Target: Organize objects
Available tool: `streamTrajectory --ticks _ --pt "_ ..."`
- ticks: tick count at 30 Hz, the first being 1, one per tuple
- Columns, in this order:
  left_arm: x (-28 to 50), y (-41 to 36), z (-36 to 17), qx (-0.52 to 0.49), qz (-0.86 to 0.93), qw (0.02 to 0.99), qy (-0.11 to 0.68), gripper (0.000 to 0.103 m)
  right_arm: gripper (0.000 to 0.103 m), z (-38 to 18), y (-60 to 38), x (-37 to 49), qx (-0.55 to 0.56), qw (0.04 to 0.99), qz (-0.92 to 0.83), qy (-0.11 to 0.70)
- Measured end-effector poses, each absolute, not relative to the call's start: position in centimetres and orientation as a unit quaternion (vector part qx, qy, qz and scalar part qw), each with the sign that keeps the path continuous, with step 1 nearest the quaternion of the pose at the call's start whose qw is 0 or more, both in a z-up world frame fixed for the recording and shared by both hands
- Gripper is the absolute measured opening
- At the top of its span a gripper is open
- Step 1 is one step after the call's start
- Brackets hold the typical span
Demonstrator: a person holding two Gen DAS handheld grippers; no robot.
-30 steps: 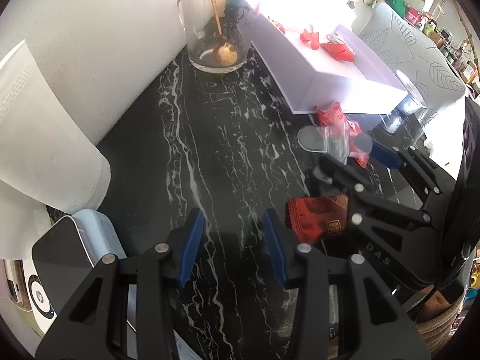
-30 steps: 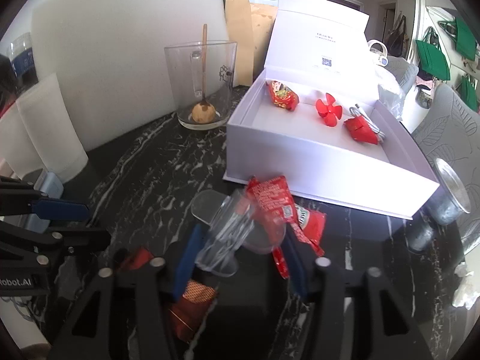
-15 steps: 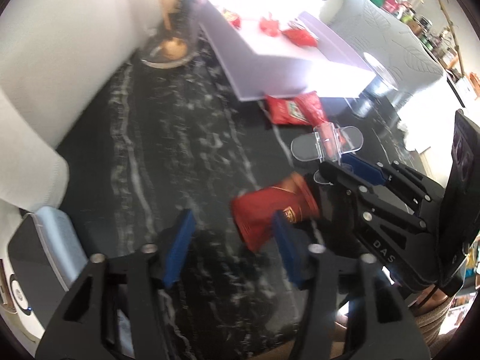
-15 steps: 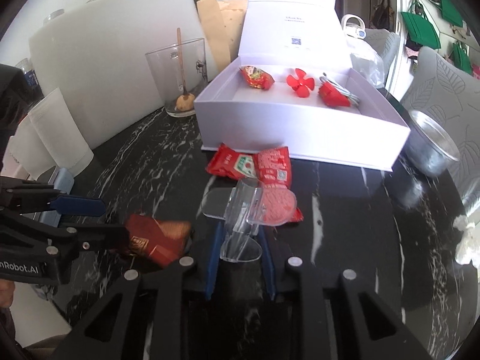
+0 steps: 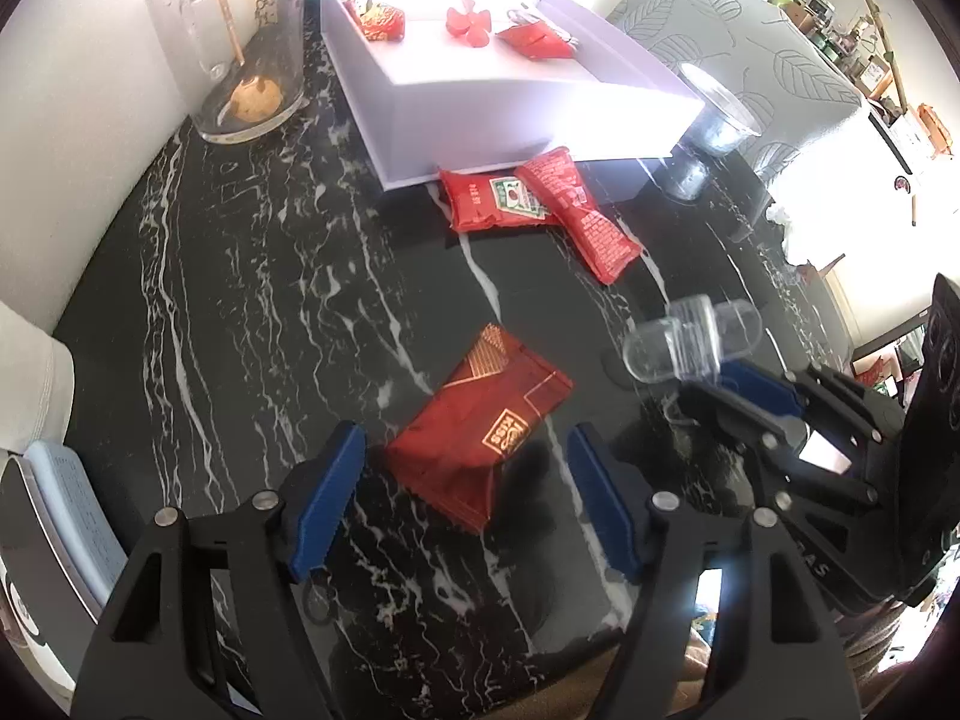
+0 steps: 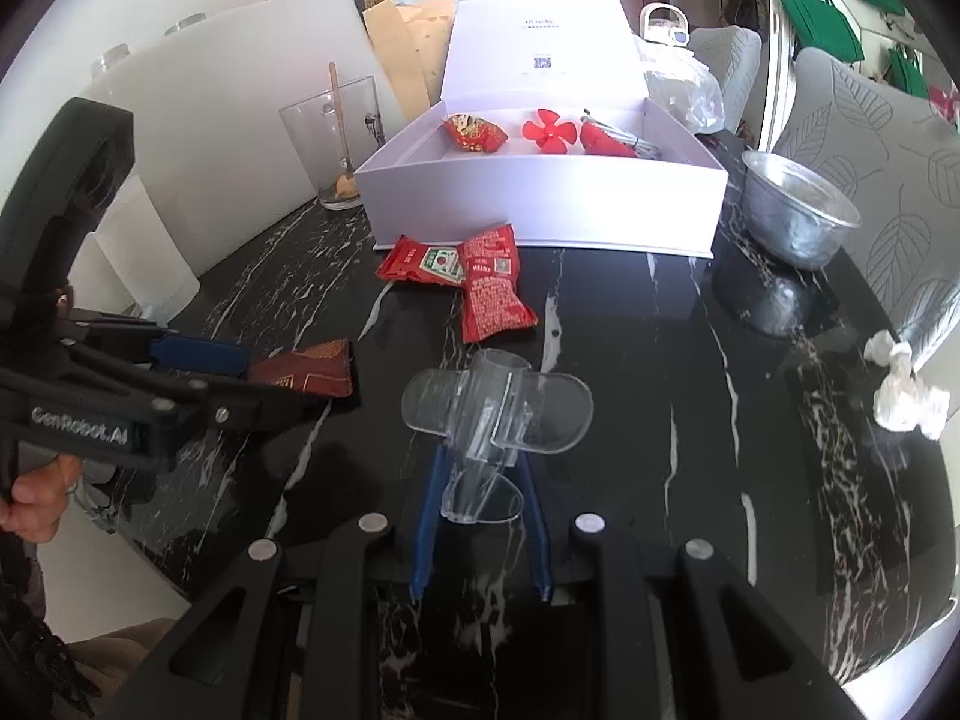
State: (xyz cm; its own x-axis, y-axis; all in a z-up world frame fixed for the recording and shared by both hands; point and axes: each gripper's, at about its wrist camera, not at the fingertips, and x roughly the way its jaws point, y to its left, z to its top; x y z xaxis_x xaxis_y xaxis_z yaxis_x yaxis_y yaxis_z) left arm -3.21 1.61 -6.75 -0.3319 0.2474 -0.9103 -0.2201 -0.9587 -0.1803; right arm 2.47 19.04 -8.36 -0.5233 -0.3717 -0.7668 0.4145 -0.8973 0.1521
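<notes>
While both grippers hang over bench:
Writing: "GenRobot.AI" on left gripper (image 6: 198, 363) body; "Kiss" on dark red packet (image 5: 480, 429).
Surface: black white-veined bench (image 5: 252, 276); white box (image 6: 540, 204) at back, two red packets (image 6: 462, 276) just before it.
Left fingers (image 5: 327, 501): just been opening, apart, astride dark red packet, not pressing.
Right gripper (image 6: 480, 516): fingers clamped on clear plastic piece (image 6: 495, 408), nearer than box.

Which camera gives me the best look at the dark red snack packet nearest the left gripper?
The left wrist view. There the dark red snack packet lies whole on the black marble table, between the open left gripper fingers, untouched. In the right wrist view only one end of it shows, the rest hidden behind the left gripper.
</notes>
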Motion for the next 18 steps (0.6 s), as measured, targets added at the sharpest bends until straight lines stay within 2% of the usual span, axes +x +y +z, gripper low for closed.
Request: streamTrajectory --ticks 5,9,14,18 --pt "-3.38 2.0 -6.93 -0.549 0.824 0.143 -0.002 0.07 0.028 -8.39 19.0 2.94 0.424 0.211 -0.88 0.03" --pt "-3.17 1.97 -6.93 -0.538 0.828 0.157 0.0 0.07 0.051 -8.49 18.77 3.04 0.417 0.194 -0.888 0.033" --pt "-3.09 1.87 -6.99 -0.528 0.834 0.161 -0.002 0.069 0.053 -8.59 18.8 2.99 0.412 0.186 -0.892 0.028" --pt "-2.75 2.26 -7.04 -0.517 0.842 0.154 0.021 0.057 0.053 -8.74 18.42 3.01 0.406 0.174 -0.896 0.042"
